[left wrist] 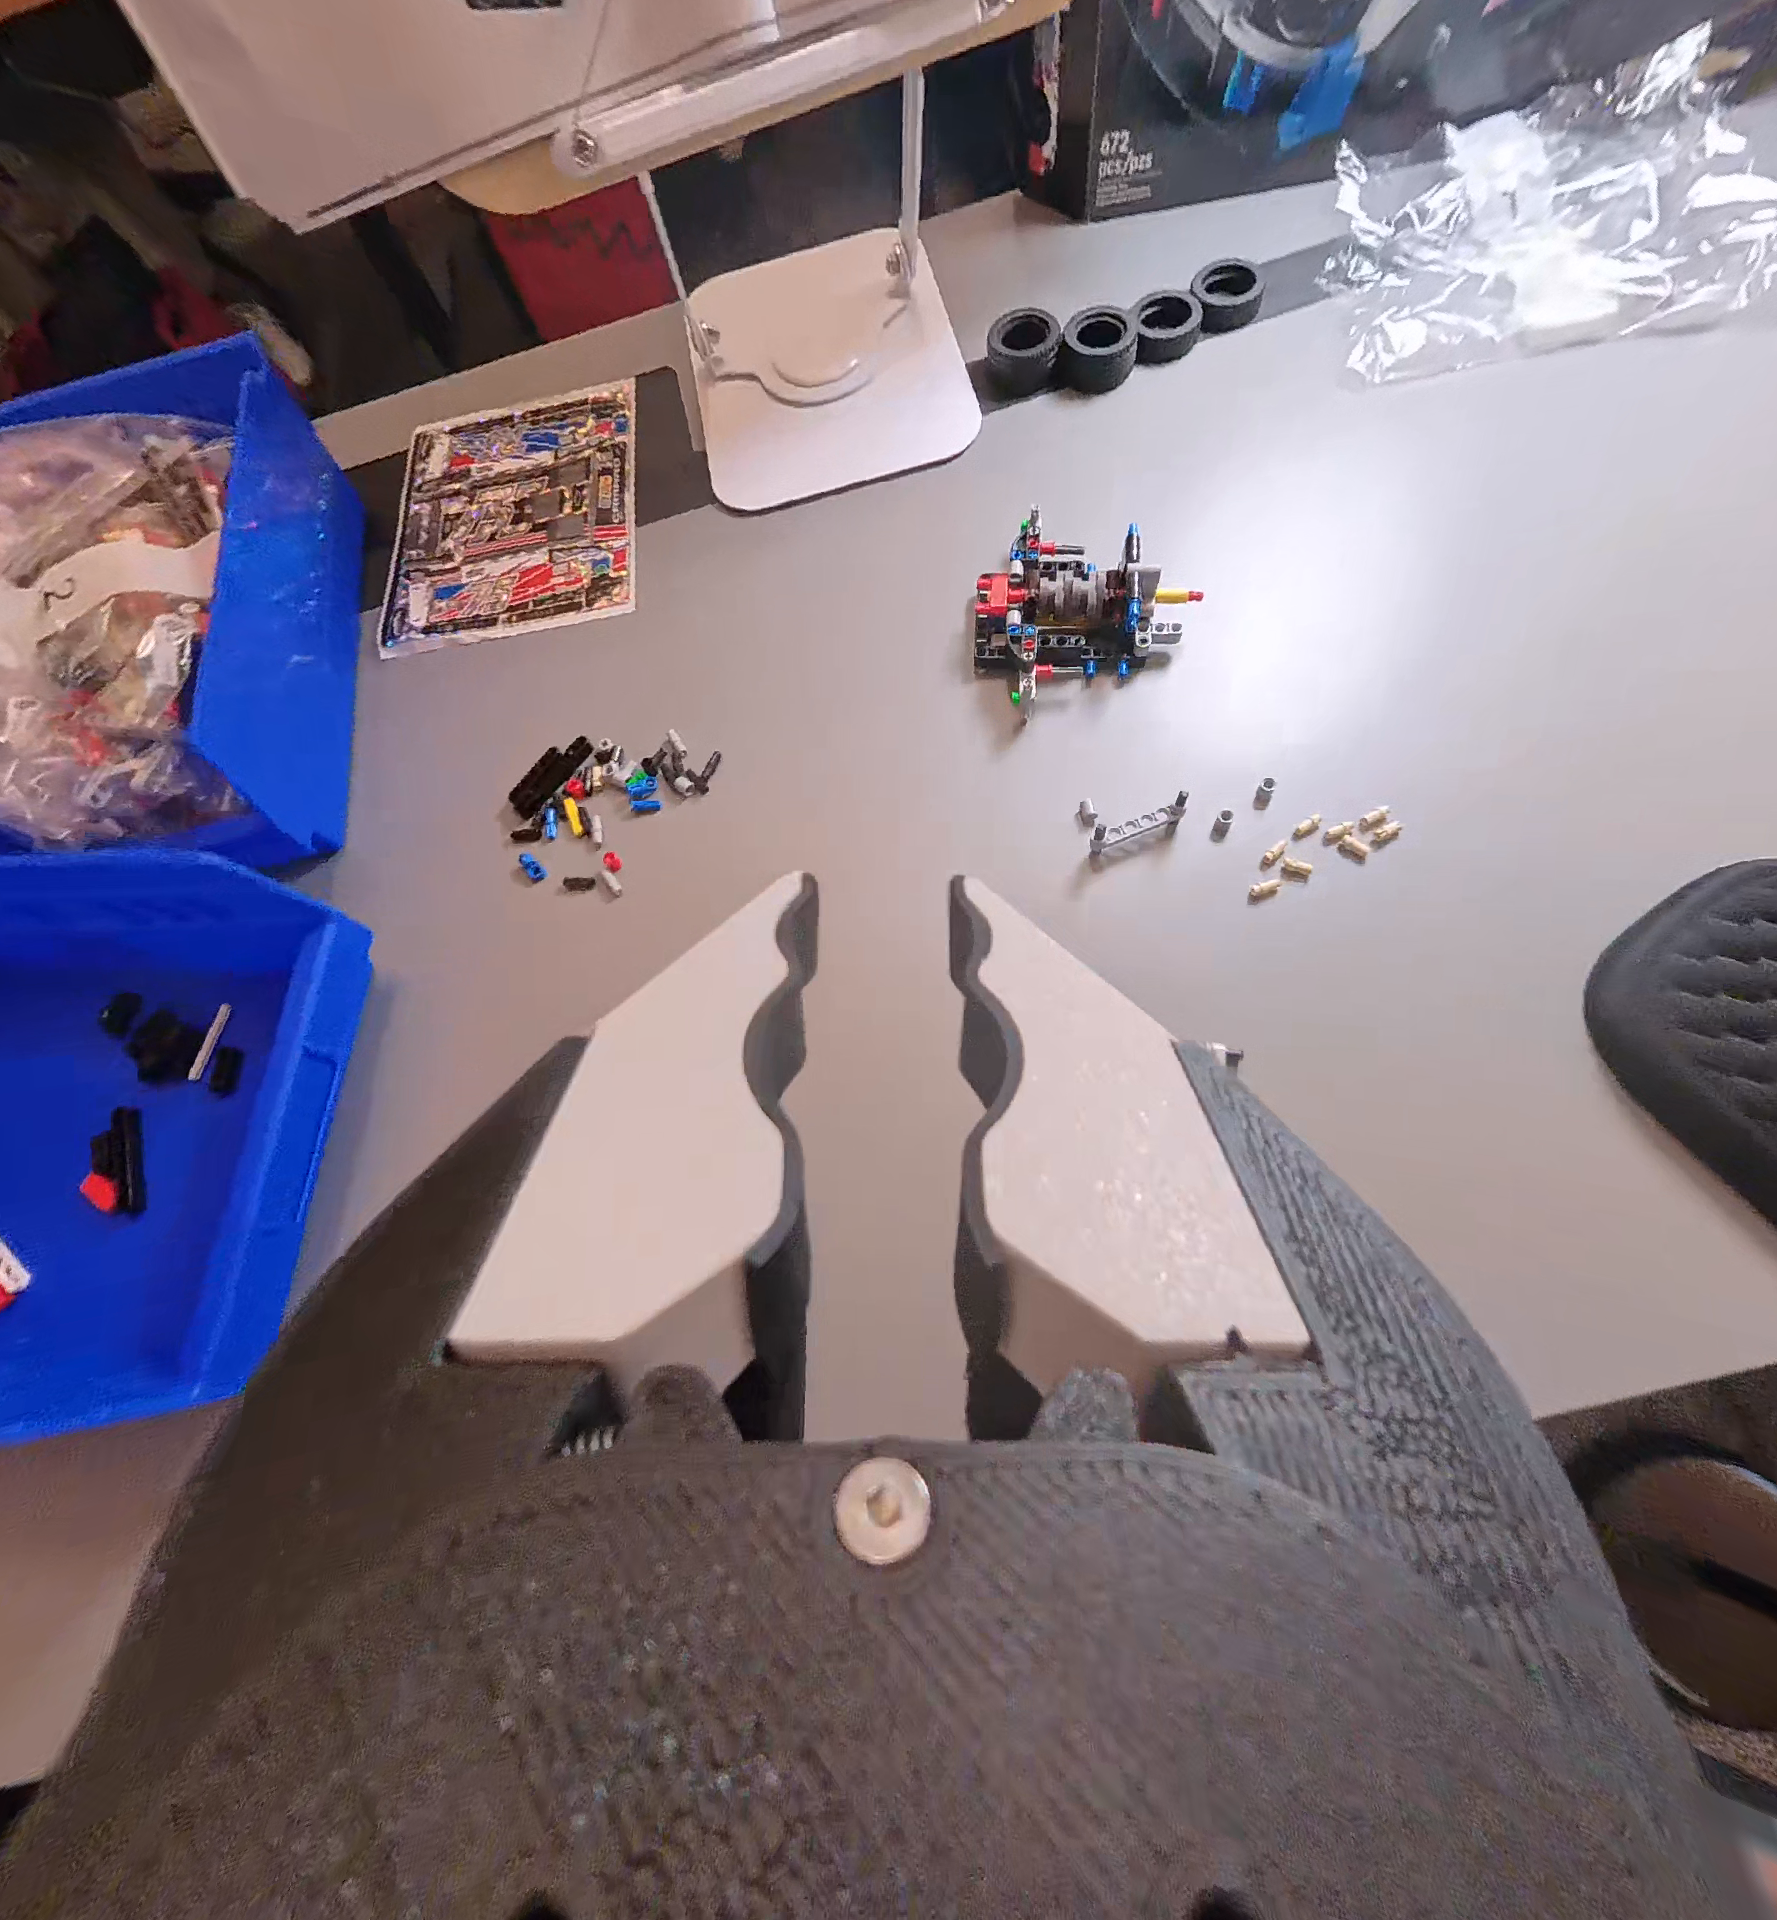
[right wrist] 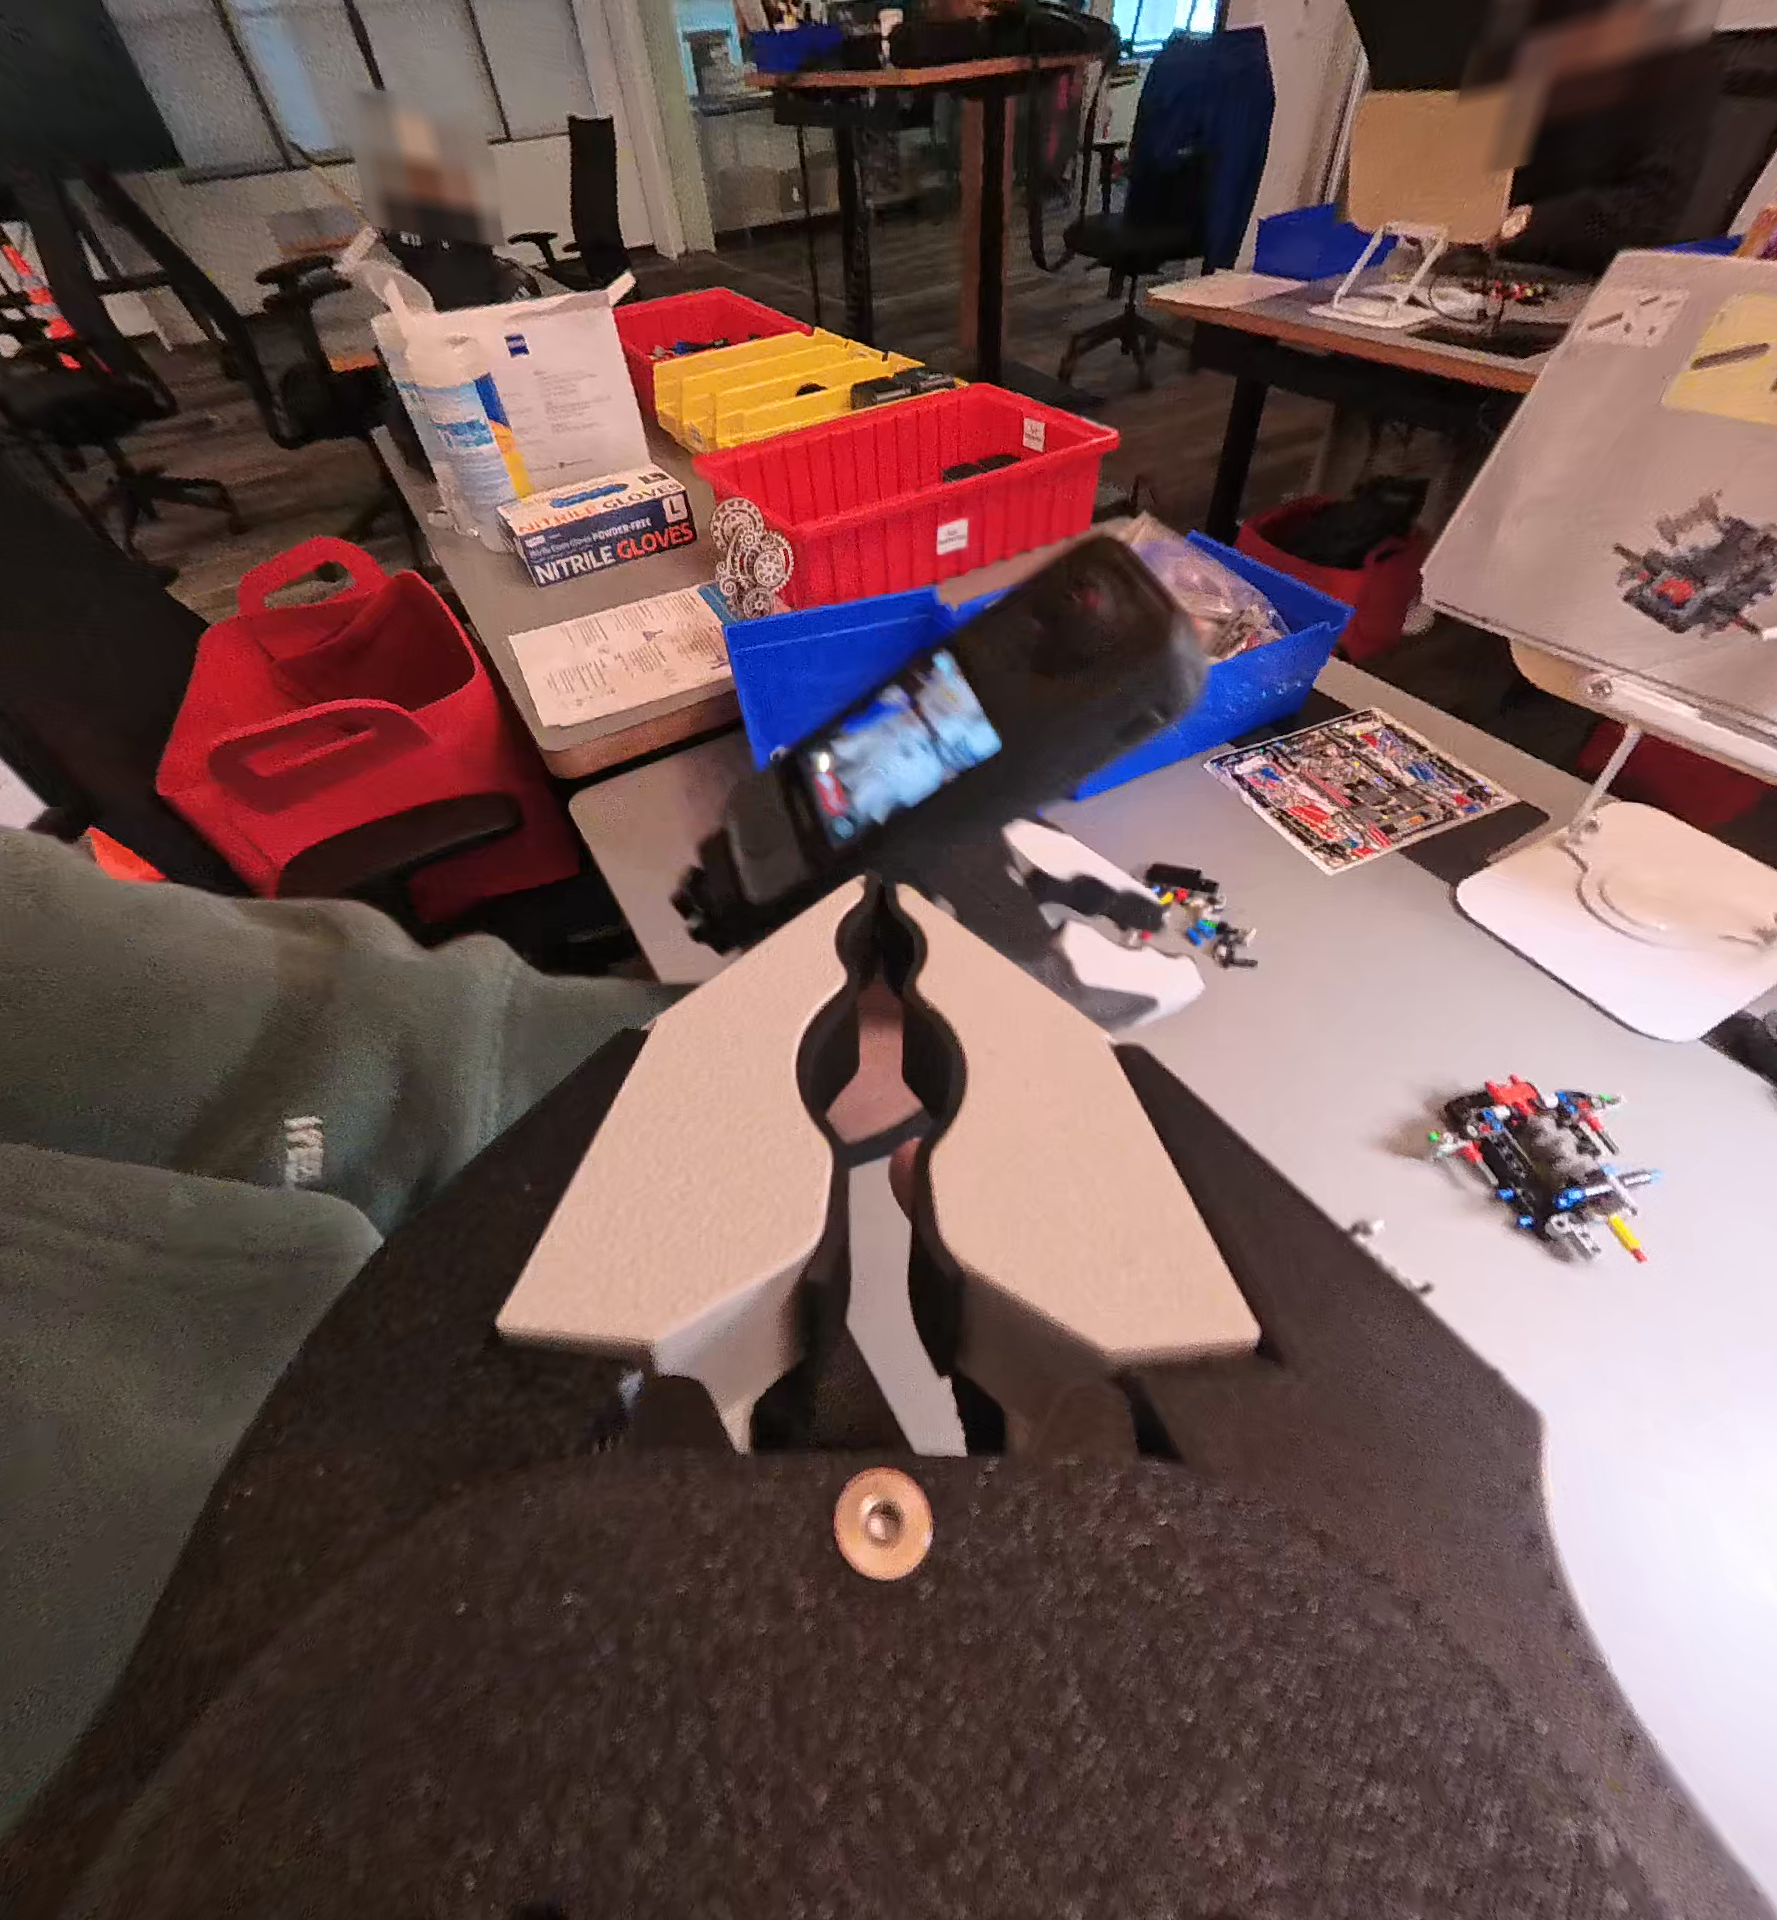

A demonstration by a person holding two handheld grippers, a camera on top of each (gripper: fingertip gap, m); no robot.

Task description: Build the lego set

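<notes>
Left gripper (left wrist: 884, 883): jaws parted, nothing between them, hovering above the table and angled down at it. Right gripper (right wrist: 879, 894): fingertips pressed together, nothing visibly gripped, held level and pointing across toward the left gripper (right wrist: 967, 727), which sits just beyond its tips. Green sleeve (right wrist: 188, 1039) at left of right wrist view.

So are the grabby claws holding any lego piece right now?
No, nothing is held. The left gripper is open over bare table, and the right gripper is shut with nothing between its fingers.
</notes>
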